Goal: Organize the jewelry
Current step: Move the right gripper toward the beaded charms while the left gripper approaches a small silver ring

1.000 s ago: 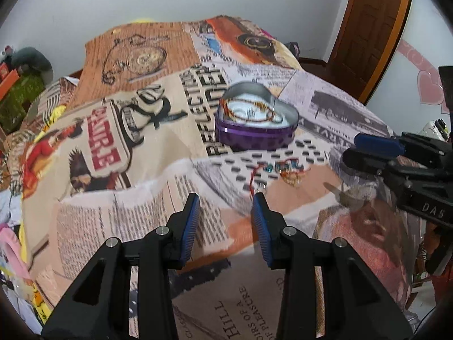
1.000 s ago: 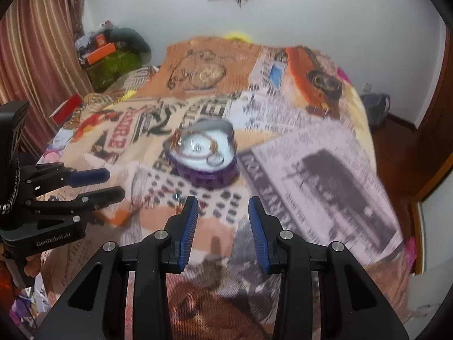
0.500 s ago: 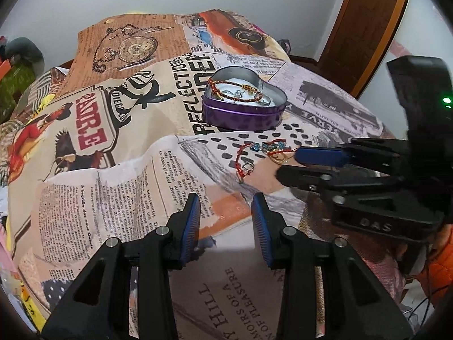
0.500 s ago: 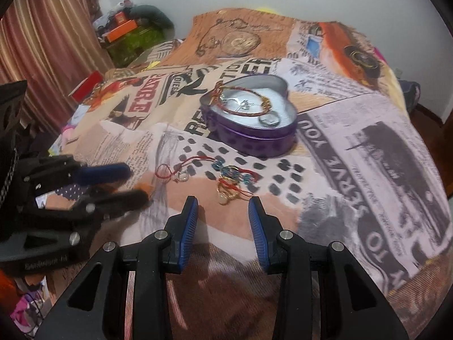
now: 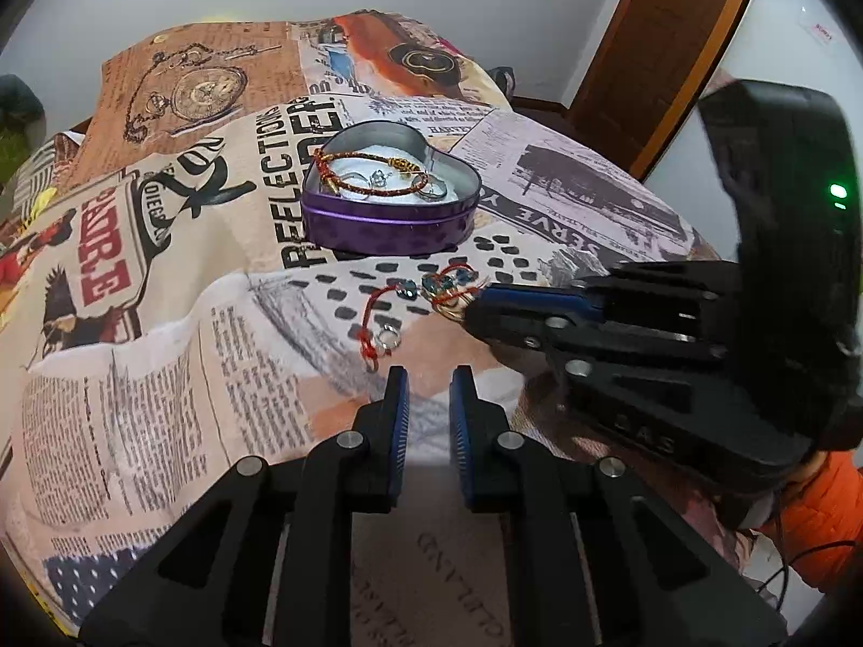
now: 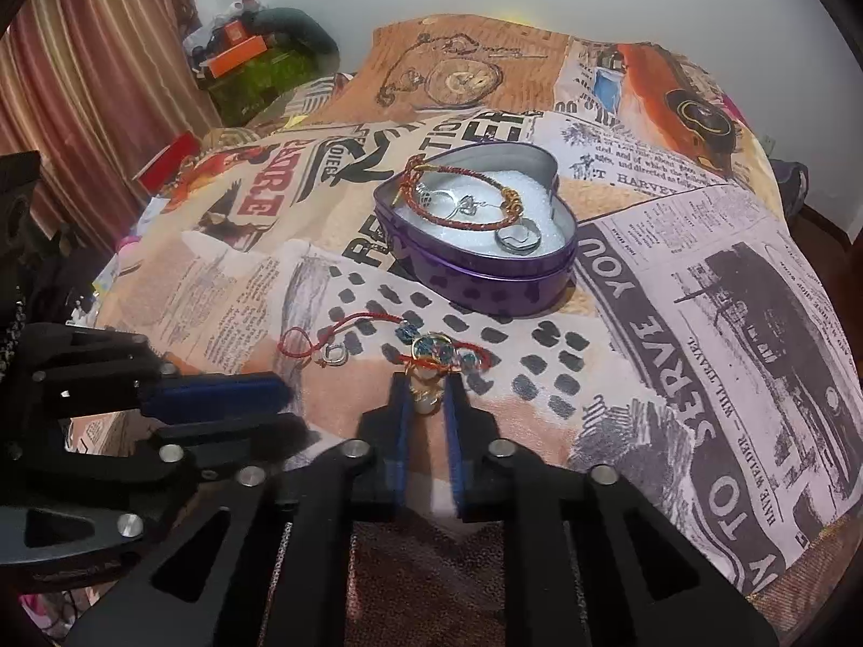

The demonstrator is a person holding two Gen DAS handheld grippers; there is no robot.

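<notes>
The gold ring on the bed was now pinched as the right hand-held gripper just closed, ready for the tin; the left hand-held gripper, narrowing, held nothing

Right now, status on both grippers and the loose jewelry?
Right gripper just closed on gold ring. Left gripper narrowing, nothing between pads. Red cord bracelet on bedspread, beside heart tin. Nothing obstructing.

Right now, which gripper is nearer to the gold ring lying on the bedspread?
Right. The right gripper has just closed on the gold ring; the left gripper sits apart, nothing between its narrowed jaws.
</notes>
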